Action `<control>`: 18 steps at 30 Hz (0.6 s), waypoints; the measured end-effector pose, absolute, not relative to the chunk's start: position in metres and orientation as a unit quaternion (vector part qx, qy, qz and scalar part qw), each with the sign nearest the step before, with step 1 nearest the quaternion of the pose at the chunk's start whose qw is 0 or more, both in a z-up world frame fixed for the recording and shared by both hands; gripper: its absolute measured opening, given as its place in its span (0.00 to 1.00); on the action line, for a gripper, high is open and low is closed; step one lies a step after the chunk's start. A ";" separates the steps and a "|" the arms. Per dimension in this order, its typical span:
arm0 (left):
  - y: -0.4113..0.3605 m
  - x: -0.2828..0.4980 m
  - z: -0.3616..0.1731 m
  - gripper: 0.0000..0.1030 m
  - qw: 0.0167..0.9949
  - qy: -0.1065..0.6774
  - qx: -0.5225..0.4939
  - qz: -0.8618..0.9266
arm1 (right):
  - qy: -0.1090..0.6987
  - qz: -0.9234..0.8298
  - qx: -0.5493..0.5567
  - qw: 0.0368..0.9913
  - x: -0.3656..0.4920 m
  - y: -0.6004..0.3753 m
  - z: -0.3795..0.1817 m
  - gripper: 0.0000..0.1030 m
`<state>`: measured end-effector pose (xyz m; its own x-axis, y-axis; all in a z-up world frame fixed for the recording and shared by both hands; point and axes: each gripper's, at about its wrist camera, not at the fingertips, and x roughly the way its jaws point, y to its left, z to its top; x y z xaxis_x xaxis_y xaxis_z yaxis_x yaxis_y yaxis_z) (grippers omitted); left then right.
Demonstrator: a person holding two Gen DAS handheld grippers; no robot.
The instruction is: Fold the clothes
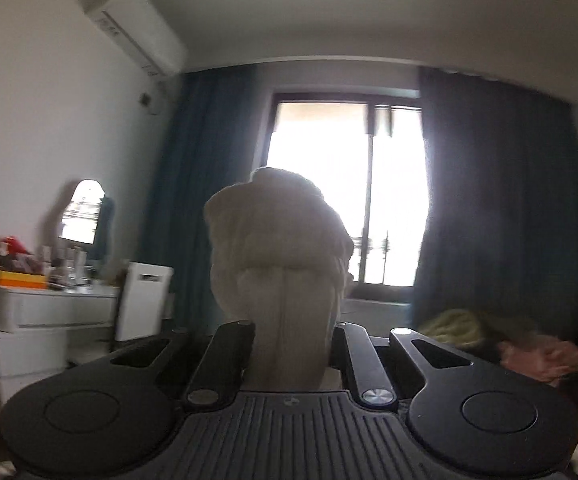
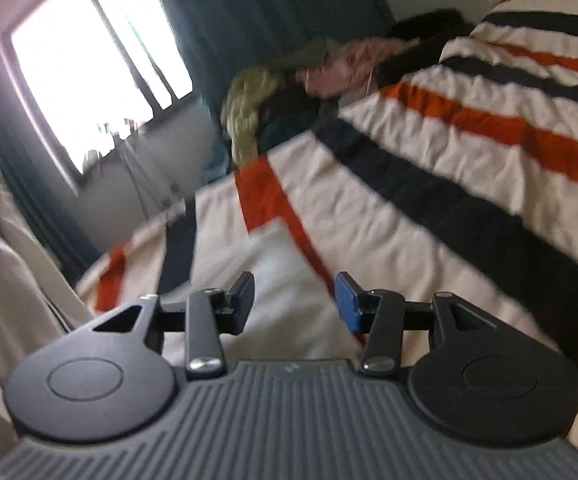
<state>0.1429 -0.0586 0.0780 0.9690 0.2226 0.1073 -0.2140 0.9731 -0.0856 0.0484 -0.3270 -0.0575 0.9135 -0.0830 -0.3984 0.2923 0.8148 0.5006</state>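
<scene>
Item: cream ribbed knit garment [image 1: 277,248], held aloft in front of the window [image 1: 345,184], bunched into a lump above the left tongs [image 1: 291,326], which pinch a fold of it between their fingers; more of the same pale cloth appears to hang at the left edge of the right wrist view [image 2: 5,248], off the bed. Right tongs [image 2: 295,300]: spread, holding nothing, blue pads [image 2: 347,300] showing, tilted over the striped bedspread [image 2: 429,160] in white, orange and dark bands. Step in hand, judged: getting a second hold so the garment can be opened out for folding. Done well, the right tongs go to a free hem or corner of the hanging cloth, not the bunched middle, and close on a single layer; the left grip holds firm meanwhile. Also present: a heap of other clothes [image 2: 273,92] at the bed's far end; a dressing table [image 1: 55,300] with mirror [image 1: 83,212]; a wall air conditioner [image 1: 137,24]. Risk: motion blur suggests haste; a grab at doubled cloth would leave a twist.
</scene>
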 end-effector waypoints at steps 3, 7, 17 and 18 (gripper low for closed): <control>-0.134 0.132 0.062 0.12 0.994 -0.061 -0.015 0.084 | 0.151 -0.116 0.299 0.935 0.040 -0.347 -0.045 0.47; -0.231 0.124 0.015 0.13 0.997 -0.048 0.051 0.032 | 0.131 -0.134 0.318 0.929 0.036 -0.375 -0.040 0.47; -0.340 0.122 -0.124 0.13 0.970 0.095 0.207 -0.083 | 0.137 -0.136 0.383 0.903 0.046 -0.417 -0.067 0.47; -0.335 0.128 -0.120 0.17 0.971 0.103 0.199 -0.084 | 0.140 -0.132 0.391 0.900 0.047 -0.418 -0.069 0.47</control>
